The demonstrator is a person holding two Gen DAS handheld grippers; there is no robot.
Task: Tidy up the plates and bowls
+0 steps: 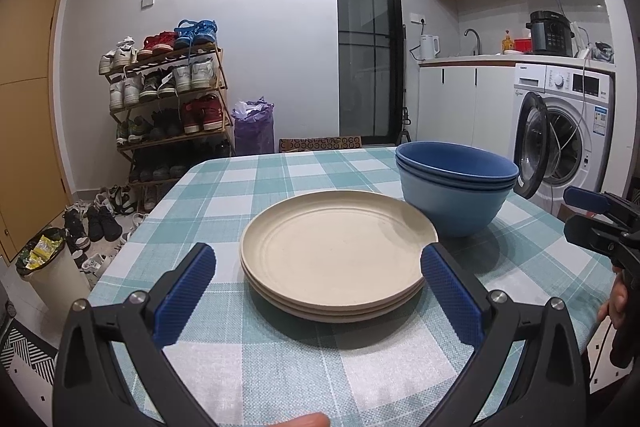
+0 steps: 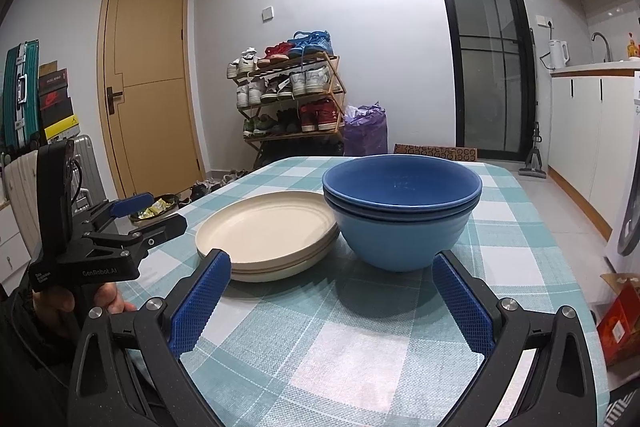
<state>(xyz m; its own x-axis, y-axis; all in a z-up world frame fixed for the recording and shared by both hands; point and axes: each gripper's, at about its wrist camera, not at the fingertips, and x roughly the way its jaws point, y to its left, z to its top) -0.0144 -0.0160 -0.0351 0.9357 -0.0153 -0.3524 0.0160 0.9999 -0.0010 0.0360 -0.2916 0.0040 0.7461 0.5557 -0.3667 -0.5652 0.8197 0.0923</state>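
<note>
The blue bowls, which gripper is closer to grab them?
Probably the right gripper: its open fingers face the nested blue bowls directly. The left gripper faces the stacked cream plates instead.

Three cream plates (image 1: pixel 338 255) stacked; three blue bowls (image 2: pixel 402 211) nested.

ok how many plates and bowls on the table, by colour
cream plates: 3, stacked in one pile
blue bowls: 3, nested, the top two a darker blue than the bottom one
total: 6 dishes on the checked tablecloth
left gripper and right gripper are both open and hold nothing
</note>
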